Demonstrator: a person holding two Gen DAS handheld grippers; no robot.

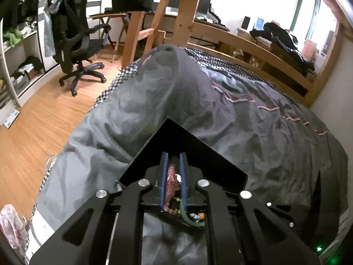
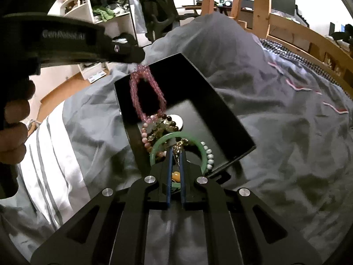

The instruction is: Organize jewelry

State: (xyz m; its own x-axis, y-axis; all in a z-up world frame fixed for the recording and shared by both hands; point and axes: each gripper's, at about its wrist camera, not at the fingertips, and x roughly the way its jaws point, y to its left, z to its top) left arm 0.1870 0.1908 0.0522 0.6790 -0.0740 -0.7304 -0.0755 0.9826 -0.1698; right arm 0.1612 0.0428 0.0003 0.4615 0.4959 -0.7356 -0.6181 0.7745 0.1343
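A black jewelry box (image 2: 211, 101) lies open on the grey bed; it also shows in the left wrist view (image 1: 198, 145). My left gripper (image 1: 174, 156) is shut on a pink bead bracelet (image 1: 172, 177), which hangs over the box in the right wrist view (image 2: 146, 92). My right gripper (image 2: 175, 152) is shut on a gold chain (image 2: 179, 146) above the box's near end. Inside lie a green bangle (image 2: 176, 138), a mixed bead bracelet (image 2: 154, 124), a pale bead bracelet (image 2: 209, 154) and a white disc (image 2: 177, 120).
The grey duvet (image 1: 242, 110) covers the bed, with a wooden bed frame (image 1: 253, 44) behind. A black office chair (image 1: 75, 42) stands on the wooden floor at left, near white shelves (image 1: 15, 50). A white striped pillow (image 2: 50, 150) lies left of the box.
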